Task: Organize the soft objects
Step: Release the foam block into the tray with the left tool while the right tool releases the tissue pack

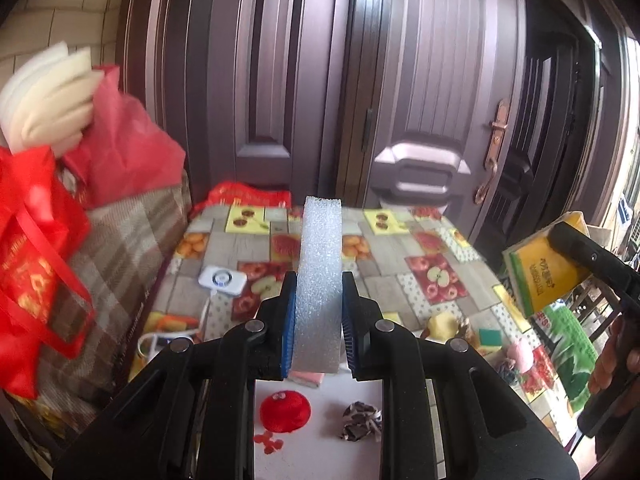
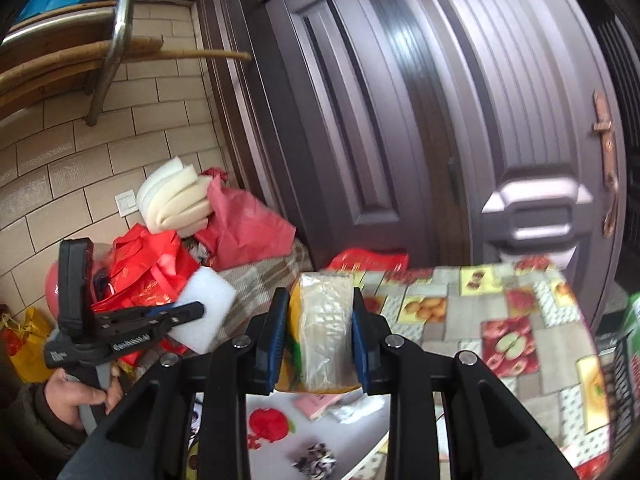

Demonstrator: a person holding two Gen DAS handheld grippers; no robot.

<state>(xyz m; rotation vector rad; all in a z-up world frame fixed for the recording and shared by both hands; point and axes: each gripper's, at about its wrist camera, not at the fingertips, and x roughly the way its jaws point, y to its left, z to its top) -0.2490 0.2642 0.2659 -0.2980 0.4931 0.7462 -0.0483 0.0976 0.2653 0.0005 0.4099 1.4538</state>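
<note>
Sponges both mid-carry — left gripper [image 1: 319, 316] fingers clamp the white foam block [image 1: 321, 276], right gripper [image 2: 320, 336] fingers the wrapped yellow sponge pack [image 2: 326, 332] — next, probably set them down together on the worktop [image 1: 432, 248].

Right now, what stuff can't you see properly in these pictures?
- Pink item, left wrist view: mostly hidden behind the white foam block in the left gripper.
- Yellow sponge pack, right wrist view: its label is hidden by the right gripper.
- Green printed bag, right wrist view: cut off by the edge.
- Red bags, left wrist view: blurred lettering.
</note>
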